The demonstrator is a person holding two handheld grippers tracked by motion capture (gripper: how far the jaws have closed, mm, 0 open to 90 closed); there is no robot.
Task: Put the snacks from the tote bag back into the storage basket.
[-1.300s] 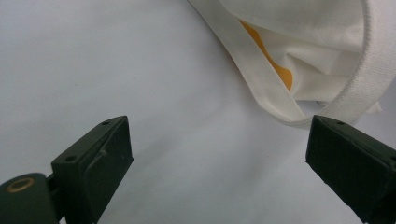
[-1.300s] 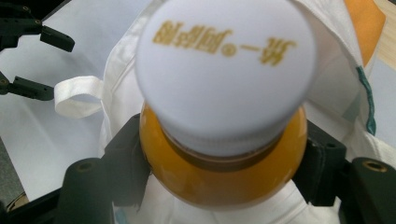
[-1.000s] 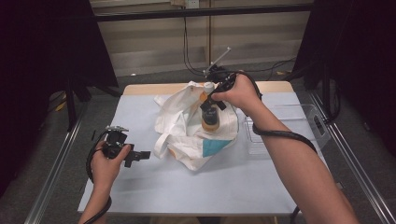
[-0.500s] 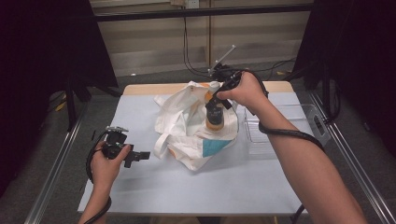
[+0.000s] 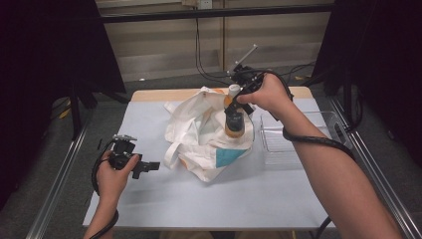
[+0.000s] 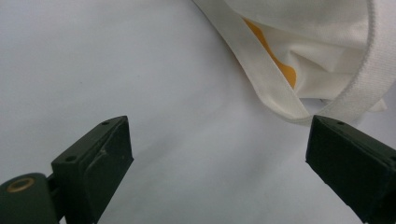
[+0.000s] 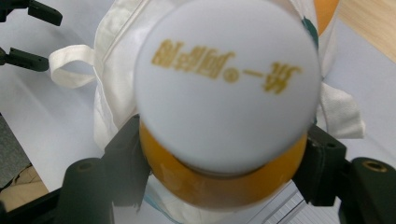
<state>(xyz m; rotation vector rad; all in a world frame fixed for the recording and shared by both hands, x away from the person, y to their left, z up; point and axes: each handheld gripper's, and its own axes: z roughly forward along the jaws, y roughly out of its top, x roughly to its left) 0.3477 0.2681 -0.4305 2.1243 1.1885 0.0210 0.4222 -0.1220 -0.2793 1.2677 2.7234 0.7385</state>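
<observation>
An orange bottle (image 5: pixel 234 128) with a white cap (image 7: pixel 226 88) hangs upright over the mouth of a crumpled white tote bag (image 5: pixel 199 142) in the middle of the table. My right gripper (image 5: pixel 233 115) is shut on the bottle's orange body (image 7: pixel 219 189), one jaw on each side below the cap. My left gripper (image 5: pixel 148 166) rests low at the left of the bag, open, with bare table between its jaws. In the left gripper view (image 6: pixel 219 140) a strap (image 6: pixel 275 93) of the bag lies just ahead of the jaws, untouched.
A clear plastic tray (image 5: pixel 298 144) stands right of the bag, under the right forearm. The pale blue table cover (image 5: pixel 209 199) stretches toward the near edge. Metal rails run along both sides of the table, and cables hang behind it.
The right hand has carried the bottle a little to the right and up over the bag. The left hand and its gripper have stayed where they were.
</observation>
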